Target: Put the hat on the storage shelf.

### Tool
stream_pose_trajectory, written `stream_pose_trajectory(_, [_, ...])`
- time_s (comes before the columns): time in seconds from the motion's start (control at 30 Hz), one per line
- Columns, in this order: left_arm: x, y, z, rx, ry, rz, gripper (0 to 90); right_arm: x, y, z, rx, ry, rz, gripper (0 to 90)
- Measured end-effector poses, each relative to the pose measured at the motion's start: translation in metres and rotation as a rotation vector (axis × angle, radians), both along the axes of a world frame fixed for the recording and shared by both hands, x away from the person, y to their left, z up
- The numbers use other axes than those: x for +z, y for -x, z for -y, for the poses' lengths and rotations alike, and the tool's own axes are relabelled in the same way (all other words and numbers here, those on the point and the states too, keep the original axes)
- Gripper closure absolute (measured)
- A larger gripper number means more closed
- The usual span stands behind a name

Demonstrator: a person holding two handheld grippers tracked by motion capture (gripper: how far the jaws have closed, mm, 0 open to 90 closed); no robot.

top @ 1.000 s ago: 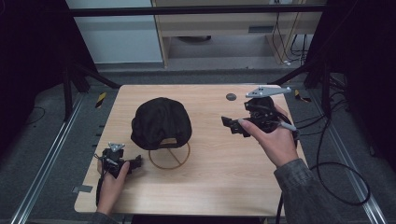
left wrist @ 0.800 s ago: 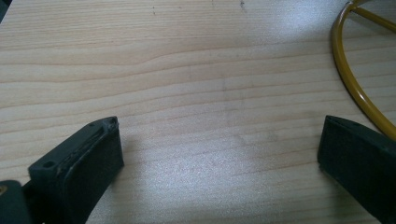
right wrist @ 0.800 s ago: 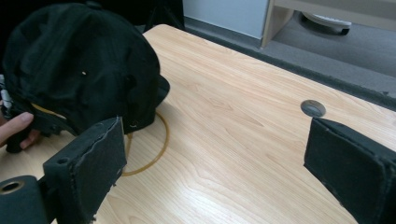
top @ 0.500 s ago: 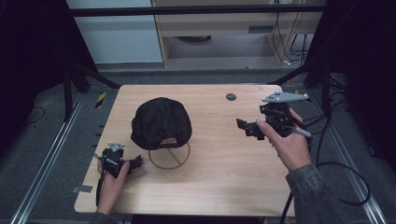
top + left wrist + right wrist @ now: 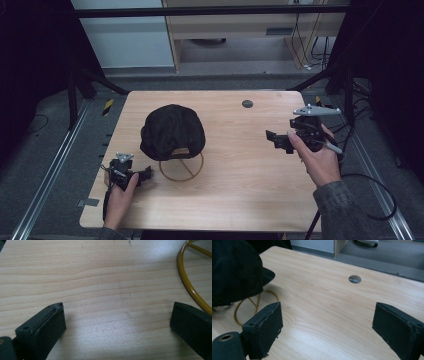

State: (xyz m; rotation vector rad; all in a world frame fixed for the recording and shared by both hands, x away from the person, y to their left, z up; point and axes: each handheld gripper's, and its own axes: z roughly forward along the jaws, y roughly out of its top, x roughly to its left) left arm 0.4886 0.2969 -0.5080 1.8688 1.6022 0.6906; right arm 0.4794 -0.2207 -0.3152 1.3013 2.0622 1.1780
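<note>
Worktop: light wood, w/ small round grey insert near far edge, right of centre.

Black cap sits left of centre on worktop, resting atop a yellow wire ring stand; ring base pokes out from under cap on the near side, w/ spokes visible inside the ring. Cap appears also in right tool view, upper left, w/ ring under it.

Left tool: low at near-left corner of worktop, held in person's left hand. Jaws spread wide, nothing between them; left tool view shows bare wood grain between the two black pads, and an arc of the yellow ring at upper right, just beside the right-hand pad. Tool tip is near ring base, apart from it; not touching cap.

Right tool: over right side of worktop, in person's right hand, grey three-cornered plate on top, cable trailing off right edge. Jaws wide apart, empty; they point toward cap, well apart from it. Right tool view: grey insert seen beyond and between the pads. Whether it's raised off the worktop: prob. yes, can't tell how far.

Sleeve at lower right, grey.
</note>
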Motion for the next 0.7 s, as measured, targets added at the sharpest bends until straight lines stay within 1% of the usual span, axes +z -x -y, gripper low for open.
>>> stream_pose_trajectory(0.13, [0.000,0.000,0.000,0.000,0.000,0.000,0.0,-0.014,0.001,0.006,-0.015,0.002,-0.022,10.5])
stream_pose_trajectory(0.3, [0.000,0.000,0.000,0.000,0.000,0.000,0.0,-0.036,0.005,0.013,-0.031,0.008,-0.055,11.1])
stream_pose_trajectory(0.4, [0.000,0.000,0.000,0.000,0.000,0.000,0.0,-0.046,0.006,0.017,-0.037,0.009,-0.064,11.2])
stream_pose_trajectory(0.47, [0.000,0.000,0.000,0.000,0.000,0.000,0.0,-0.055,0.006,0.019,-0.038,0.024,-0.064,11.2])
stream_pose_trajectory(0.53, [0.000,0.000,0.000,0.000,0.000,0.000,0.0,-0.062,0.007,0.018,-0.042,0.027,-0.067,11.2])
stream_pose_trajectory(0.6, [0.000,0.000,0.000,0.000,0.000,0.000,0.0,-0.073,0.008,0.017,-0.043,0.037,-0.076,11.1])
stream_pose_trajectory(0.63, [0.000,0.000,0.000,0.000,0.000,0.000,0.0,-0.081,0.008,0.015,-0.043,0.044,-0.077,11.1])
stream_pose_trajectory(0.7, [0.000,0.000,0.000,0.000,0.000,0.000,0.0,-0.090,0.009,0.013,-0.046,0.049,-0.088,11.1])
